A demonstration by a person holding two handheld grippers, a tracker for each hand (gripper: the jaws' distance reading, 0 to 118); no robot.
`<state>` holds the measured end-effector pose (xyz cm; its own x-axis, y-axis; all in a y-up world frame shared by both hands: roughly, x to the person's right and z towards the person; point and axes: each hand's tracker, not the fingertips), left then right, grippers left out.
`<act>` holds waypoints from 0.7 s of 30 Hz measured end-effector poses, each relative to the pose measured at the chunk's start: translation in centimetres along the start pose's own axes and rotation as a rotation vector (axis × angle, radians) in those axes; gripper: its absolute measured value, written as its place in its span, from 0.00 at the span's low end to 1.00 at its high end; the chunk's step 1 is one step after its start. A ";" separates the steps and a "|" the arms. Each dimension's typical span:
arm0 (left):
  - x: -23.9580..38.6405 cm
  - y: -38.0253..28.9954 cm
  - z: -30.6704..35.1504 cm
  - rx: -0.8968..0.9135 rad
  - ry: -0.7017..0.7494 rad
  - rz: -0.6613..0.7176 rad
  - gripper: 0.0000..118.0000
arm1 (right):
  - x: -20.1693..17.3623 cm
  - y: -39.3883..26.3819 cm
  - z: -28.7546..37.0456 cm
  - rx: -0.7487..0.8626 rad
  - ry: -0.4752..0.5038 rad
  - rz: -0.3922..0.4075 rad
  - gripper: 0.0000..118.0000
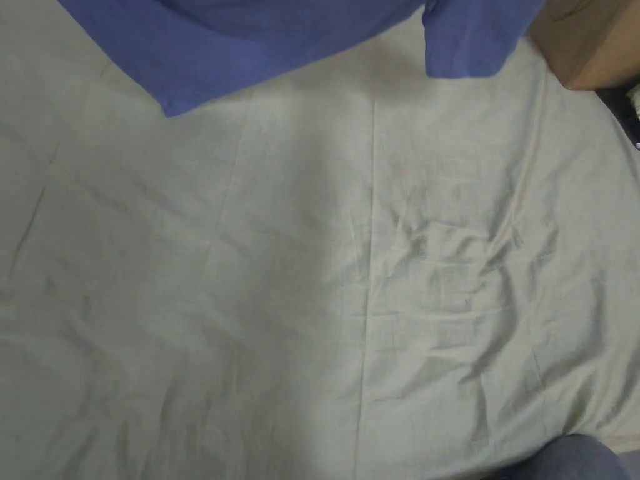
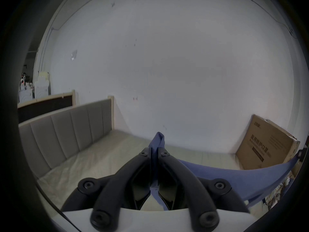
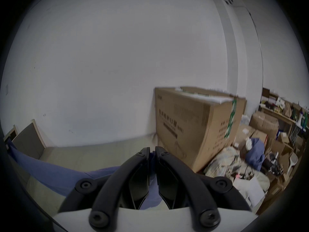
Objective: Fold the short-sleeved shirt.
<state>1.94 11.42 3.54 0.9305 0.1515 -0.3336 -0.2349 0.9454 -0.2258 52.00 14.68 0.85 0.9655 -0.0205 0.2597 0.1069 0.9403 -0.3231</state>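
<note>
A blue short-sleeved shirt (image 1: 250,44) hangs above the pale bed sheet (image 1: 312,281), its hem and one sleeve (image 1: 469,44) dangling at the top of the head view. In the left gripper view my left gripper (image 2: 154,152) is shut on a bunched bit of the shirt (image 2: 158,140), and the cloth (image 2: 225,180) stretches away to the right. In the right gripper view my right gripper (image 3: 151,151) is shut on the blue cloth, which runs off to the left (image 3: 50,173). The shirt is held up in the air between both grippers.
A big cardboard box (image 3: 197,123) stands on the bed's right end against the white wall (image 2: 167,68). A padded headboard (image 2: 66,131) closes the left end. Boxes and clutter (image 3: 259,152) lie beyond the box. A knee in blue trousers (image 1: 569,459) shows at the near edge.
</note>
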 end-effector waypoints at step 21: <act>-15.0 -28.9 20.4 -0.442 0.028 0.020 0.03 | 12.7 -33.9 14.4 -0.447 0.144 -0.130 0.05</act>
<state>0.55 -12.31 33.77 0.9179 0.1548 -0.3655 -0.3562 0.7275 -0.5864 57.17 -12.60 28.23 0.9569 -0.2050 0.2055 0.2902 0.6892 -0.6639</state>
